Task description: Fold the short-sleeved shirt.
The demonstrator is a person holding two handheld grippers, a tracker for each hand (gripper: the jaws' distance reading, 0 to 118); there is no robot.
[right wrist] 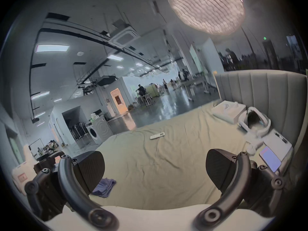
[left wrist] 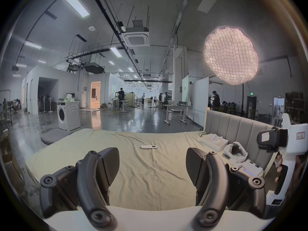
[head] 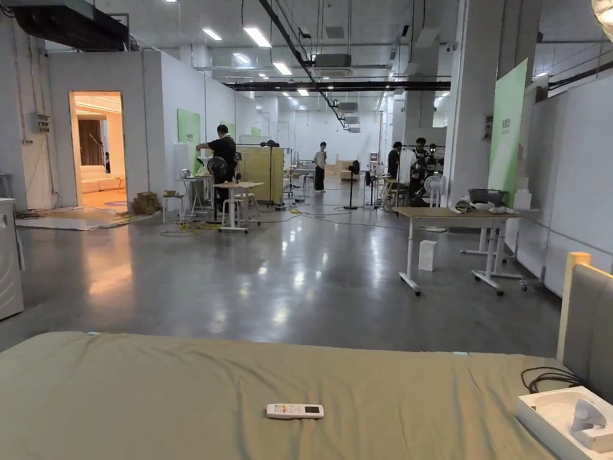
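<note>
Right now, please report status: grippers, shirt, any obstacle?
Left gripper open, empty. Right gripper open, empty. Shirt crumpled on bed, untouched. Remote lies mid-bed, apart from shirt.

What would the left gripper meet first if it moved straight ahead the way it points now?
Probably the bed sheet: the open left gripper aims low across it. The white remote lies farther along that line; depth is unclear.

The left gripper (left wrist: 152, 165) was held level, jaws spread wide apart with nothing between them. The right gripper (right wrist: 155, 169) was likewise level with its jaws wide apart and nothing between them, its view tilted. In the left gripper view, a hand (left wrist: 281, 168) gripped the right gripper's white handle at the far right, fingers (left wrist: 278, 168) wrapped around it.
</note>
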